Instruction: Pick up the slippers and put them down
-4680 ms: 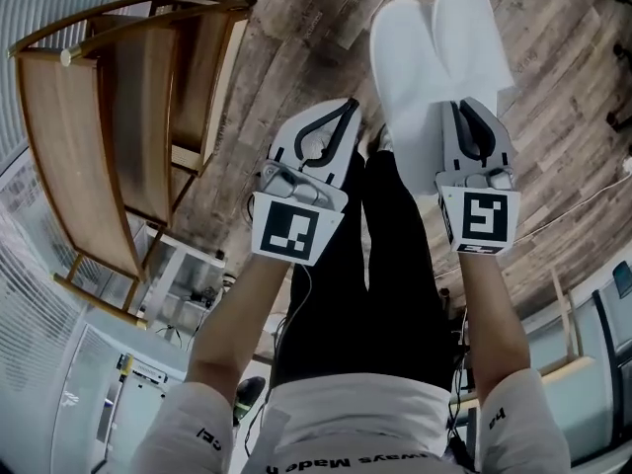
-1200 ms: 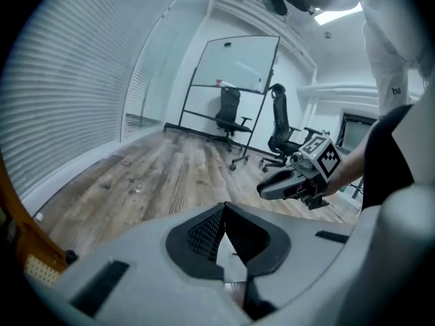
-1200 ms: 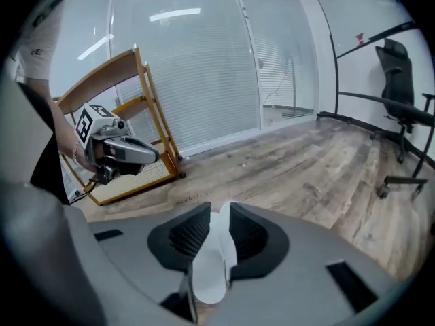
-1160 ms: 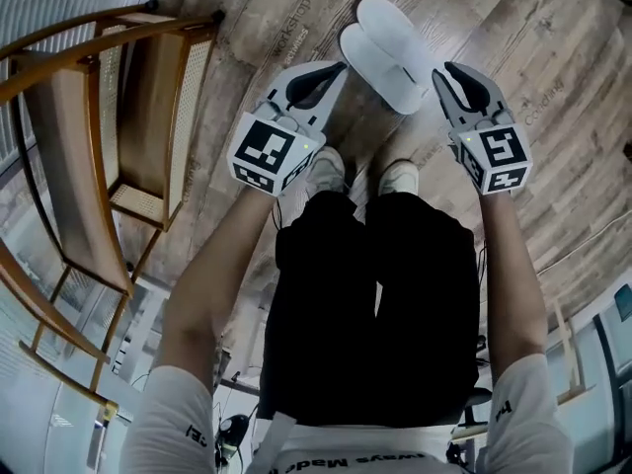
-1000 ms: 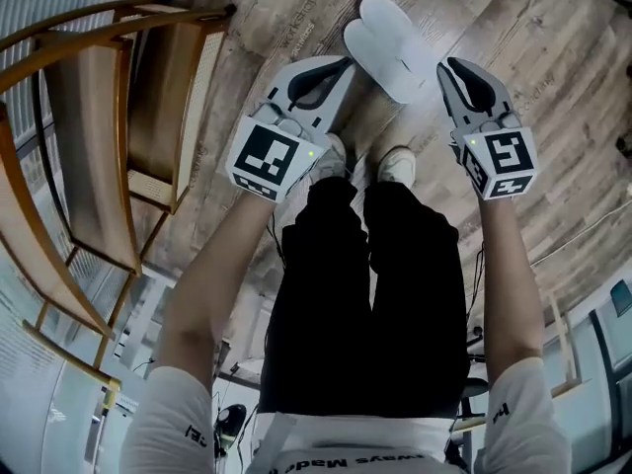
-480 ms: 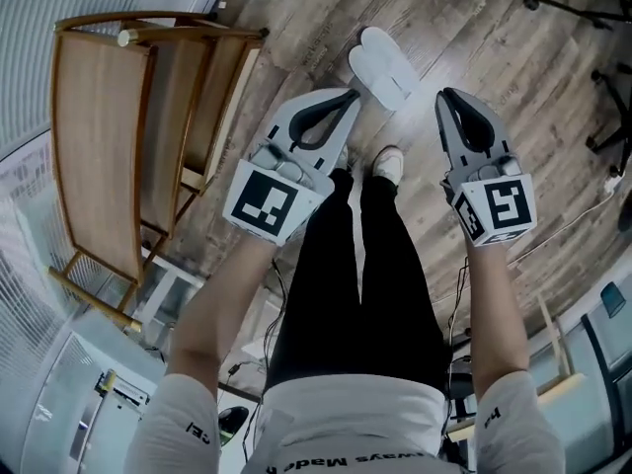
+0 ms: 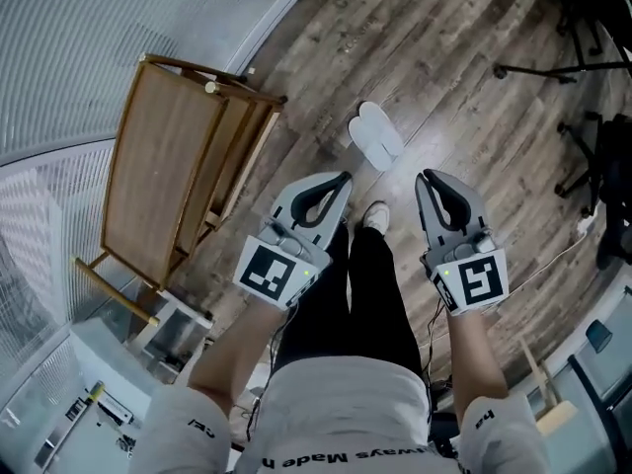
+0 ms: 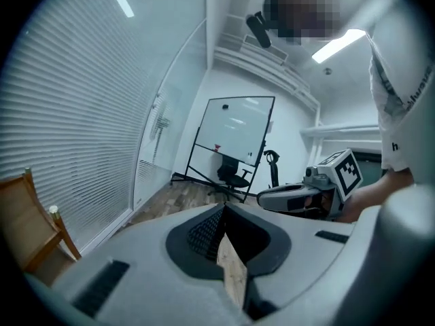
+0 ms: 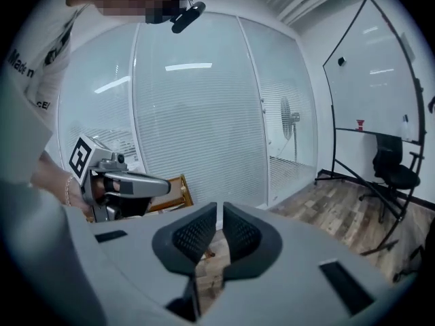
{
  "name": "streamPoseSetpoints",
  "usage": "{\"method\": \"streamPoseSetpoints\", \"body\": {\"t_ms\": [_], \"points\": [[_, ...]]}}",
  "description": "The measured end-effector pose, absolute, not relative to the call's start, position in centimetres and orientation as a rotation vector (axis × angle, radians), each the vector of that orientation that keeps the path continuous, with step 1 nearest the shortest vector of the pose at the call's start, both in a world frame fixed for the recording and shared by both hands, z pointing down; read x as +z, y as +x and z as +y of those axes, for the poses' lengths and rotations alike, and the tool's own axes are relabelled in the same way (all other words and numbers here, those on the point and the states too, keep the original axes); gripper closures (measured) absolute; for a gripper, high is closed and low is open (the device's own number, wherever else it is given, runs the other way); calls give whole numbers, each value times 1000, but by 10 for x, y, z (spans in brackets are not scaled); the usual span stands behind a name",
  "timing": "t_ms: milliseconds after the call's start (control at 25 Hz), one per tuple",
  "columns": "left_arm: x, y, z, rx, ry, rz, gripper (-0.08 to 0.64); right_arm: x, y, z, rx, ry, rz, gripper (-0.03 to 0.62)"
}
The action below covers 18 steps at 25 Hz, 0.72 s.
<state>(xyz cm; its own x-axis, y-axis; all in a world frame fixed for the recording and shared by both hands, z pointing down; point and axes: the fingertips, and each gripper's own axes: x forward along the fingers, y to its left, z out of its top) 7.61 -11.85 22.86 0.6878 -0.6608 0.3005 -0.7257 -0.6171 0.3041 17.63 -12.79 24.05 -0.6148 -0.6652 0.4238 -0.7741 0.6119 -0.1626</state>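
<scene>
Two white slippers (image 7: pixel 375 134) lie side by side on the wooden floor, just ahead of the person's shoe (image 7: pixel 375 215). Both grippers hang high above the floor, well clear of the slippers, pointing forward. The left gripper (image 7: pixel 345 177) is shut with its tips touching and nothing between them, as the left gripper view (image 8: pixel 223 209) also shows. The right gripper (image 7: pixel 423 174) holds nothing; its jaws have just been closing to a thin slit (image 9: pixel 219 206). Each gripper view shows the other gripper alongside: the right gripper (image 8: pixel 306 194) and the left gripper (image 9: pixel 126 182).
A wooden chair (image 7: pixel 173 181) stands to the left by the blinds-covered glass wall. Black stand legs (image 7: pixel 563 67) and a cable (image 7: pixel 553 260) lie on the right. A whiteboard (image 8: pixel 234 131) and an office chair (image 8: pixel 231 175) stand further off. A white shelf (image 7: pixel 178 329) sits low on the left.
The person has stood up and both grippers have risen, so the floor looks farther away. The slippers, held by the right gripper at first, now lie on the floor.
</scene>
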Motion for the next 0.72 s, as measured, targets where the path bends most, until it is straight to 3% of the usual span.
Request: {"method": "streamPoseSetpoints", "body": {"t_ms": [720], "points": [[-19, 64, -108, 65, 2600, -1187, 548, -29, 149, -111, 304, 1173, -2630, 563]]}}
